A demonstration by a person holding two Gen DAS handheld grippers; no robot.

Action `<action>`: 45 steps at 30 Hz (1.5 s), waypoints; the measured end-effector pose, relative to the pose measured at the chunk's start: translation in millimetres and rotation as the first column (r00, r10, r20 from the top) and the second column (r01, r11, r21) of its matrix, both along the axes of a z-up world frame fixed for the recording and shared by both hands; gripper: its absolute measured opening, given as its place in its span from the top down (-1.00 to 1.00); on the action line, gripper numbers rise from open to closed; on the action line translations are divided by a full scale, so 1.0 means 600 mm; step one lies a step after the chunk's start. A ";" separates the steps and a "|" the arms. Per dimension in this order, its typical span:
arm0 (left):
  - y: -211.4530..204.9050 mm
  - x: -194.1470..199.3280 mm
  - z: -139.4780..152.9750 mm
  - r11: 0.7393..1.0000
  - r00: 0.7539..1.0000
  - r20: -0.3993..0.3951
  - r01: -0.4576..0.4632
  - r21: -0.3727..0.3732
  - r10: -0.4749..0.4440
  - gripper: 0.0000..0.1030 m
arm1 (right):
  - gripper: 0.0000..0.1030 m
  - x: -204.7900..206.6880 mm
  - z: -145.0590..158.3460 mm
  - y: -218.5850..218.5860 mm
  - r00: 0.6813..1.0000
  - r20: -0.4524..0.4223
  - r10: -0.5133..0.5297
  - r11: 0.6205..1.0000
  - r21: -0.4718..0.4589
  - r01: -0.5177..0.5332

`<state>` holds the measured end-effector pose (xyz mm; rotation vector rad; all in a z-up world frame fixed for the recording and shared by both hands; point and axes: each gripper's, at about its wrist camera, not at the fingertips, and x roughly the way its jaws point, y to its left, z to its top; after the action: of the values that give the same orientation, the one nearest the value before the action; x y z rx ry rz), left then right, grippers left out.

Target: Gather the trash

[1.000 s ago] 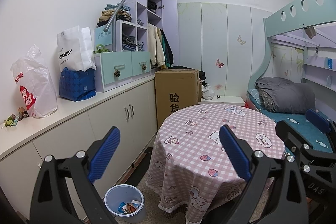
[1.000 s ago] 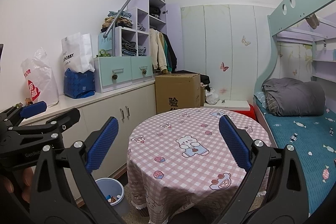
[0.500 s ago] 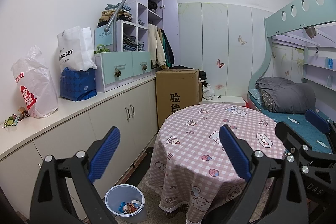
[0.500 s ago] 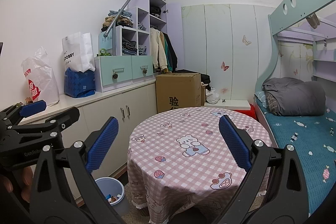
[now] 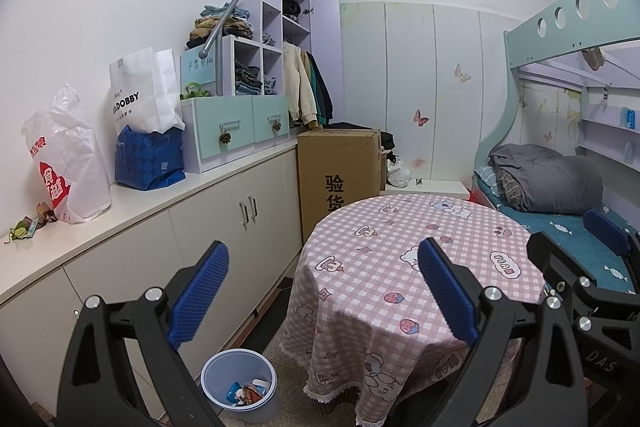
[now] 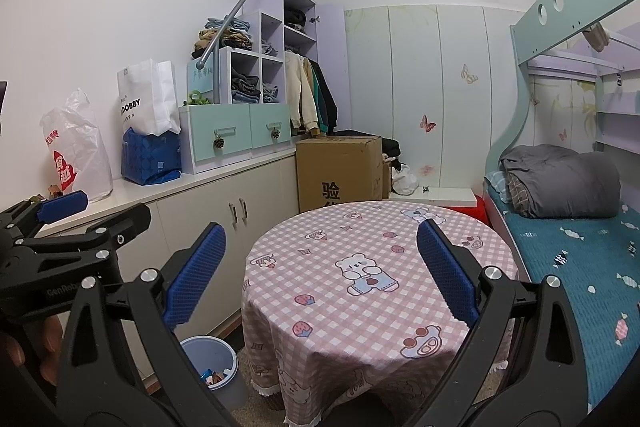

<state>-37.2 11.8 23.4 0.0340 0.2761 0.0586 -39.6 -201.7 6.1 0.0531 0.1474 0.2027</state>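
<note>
A pale blue waste bin [image 5: 240,385] with several wrappers inside stands on the floor between the cabinets and the round table; it also shows in the right wrist view [image 6: 212,367]. Small wrappers [image 5: 30,223] lie on the counter at far left. My left gripper [image 5: 324,291] is open and empty, held above the bin and the table's left edge. My right gripper [image 6: 320,271] is open and empty over the table. The left gripper's side shows in the right wrist view [image 6: 64,223], and the right gripper's in the left wrist view [image 5: 580,259].
A round table with a pink checked cloth [image 5: 400,267] fills the middle. White cabinets with a counter [image 5: 140,211] run along the left, holding plastic bags [image 5: 68,159] and drawers. A cardboard box [image 5: 340,171] stands behind. A bunk bed [image 6: 580,247] is on the right.
Both views have shifted very slightly; the grippers stay open and empty and nothing in the room has moved.
</note>
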 end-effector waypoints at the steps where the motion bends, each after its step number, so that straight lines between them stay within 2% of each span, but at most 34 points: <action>1: 0.000 0.001 0.000 1.000 1.000 -0.001 0.000 0.000 0.000 -0.82 | -0.83 0.000 0.000 0.000 1.000 0.000 0.001 1.000 0.000 -0.001; 45: 0.011 0.004 -0.008 1.000 1.000 -0.010 -0.003 0.004 0.003 -0.82 | -0.83 0.001 -0.012 -0.006 1.000 -0.021 0.012 1.000 0.003 -0.012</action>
<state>-34.9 18.2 18.5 0.0381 0.2858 0.0619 -38.8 -205.3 -1.0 0.0574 0.1686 0.2146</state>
